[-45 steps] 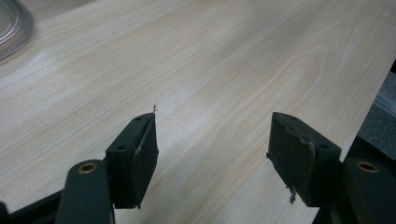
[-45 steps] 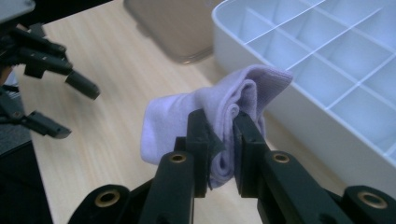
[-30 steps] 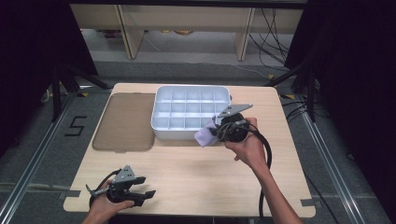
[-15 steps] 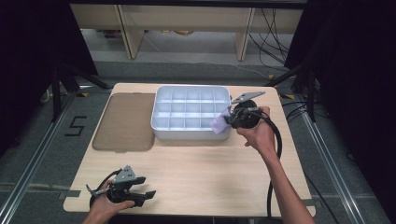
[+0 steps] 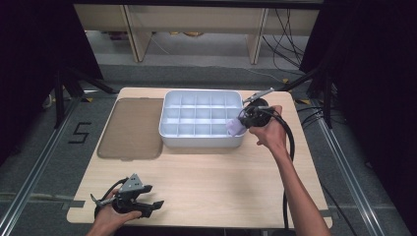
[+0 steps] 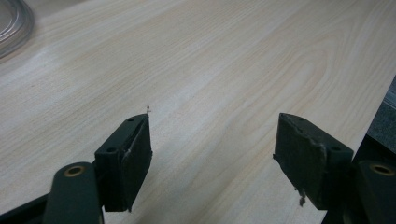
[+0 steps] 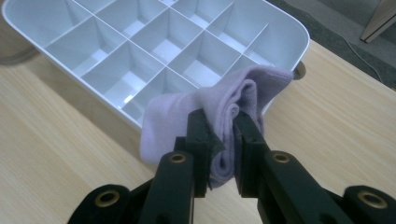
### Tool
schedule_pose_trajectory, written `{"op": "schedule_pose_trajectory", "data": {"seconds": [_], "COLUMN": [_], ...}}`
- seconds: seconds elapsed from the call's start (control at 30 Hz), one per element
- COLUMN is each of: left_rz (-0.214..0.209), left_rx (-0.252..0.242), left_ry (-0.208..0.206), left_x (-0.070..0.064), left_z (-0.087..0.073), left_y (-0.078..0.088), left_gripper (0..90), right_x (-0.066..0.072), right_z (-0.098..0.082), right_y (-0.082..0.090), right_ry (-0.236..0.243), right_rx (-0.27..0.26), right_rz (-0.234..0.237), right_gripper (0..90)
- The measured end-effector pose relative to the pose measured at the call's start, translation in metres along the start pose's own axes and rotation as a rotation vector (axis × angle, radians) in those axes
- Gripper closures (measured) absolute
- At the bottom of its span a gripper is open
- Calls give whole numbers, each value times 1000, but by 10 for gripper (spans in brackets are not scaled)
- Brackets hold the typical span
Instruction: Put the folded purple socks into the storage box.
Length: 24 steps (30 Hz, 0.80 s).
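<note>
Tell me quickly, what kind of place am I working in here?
Probably a lab or data-recording workstation, not a home: a bare wooden table on a floor marked with tape, loose cables behind, and a camera-fitted right gripper holding a purple cloth.

Flat lid left of tray, cloth at tray's right near corner.

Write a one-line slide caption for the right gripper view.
Right gripper clamps a folded lilac cloth over the near corner of a white divided tray.

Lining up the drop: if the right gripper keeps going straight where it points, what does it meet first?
Likely the white divided tray: the right gripper, shut on the folded lilac cloth, points at its near corner compartments. Depth is unclear.
</note>
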<state>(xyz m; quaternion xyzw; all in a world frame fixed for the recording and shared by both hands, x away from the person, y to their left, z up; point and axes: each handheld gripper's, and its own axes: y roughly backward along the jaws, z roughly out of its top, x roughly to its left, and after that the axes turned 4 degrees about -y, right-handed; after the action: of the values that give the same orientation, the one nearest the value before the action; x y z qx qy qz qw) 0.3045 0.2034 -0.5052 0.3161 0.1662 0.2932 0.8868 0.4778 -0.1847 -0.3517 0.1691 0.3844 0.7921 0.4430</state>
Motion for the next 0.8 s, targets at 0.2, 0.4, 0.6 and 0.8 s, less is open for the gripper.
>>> {"op": "schedule_pose_trajectory", "data": {"seconds": [0.2, 0.4, 0.6, 0.8], "left_rz": [-4, -10, -11, -14], "left_rx": [6, 8, 13, 2], "left_ry": [-25, -11, -30, -5], "left_x": [-1, -4, -2, -5], "left_z": [0, -1, 0, -1], "left_y": [-1, -2, -2, -4], "left_gripper": [269, 269, 268, 269], "right_x": [-4, -5, -9, -8], "right_z": [6, 8, 11, 13], "right_y": [-17, -40, -61, -70], "right_ry": [0, 11, 13, 31], "right_rx": [47, 119, 170, 197], "right_rz": [-24, -46, -82, -98], "right_gripper": [792, 792, 792, 791]}}
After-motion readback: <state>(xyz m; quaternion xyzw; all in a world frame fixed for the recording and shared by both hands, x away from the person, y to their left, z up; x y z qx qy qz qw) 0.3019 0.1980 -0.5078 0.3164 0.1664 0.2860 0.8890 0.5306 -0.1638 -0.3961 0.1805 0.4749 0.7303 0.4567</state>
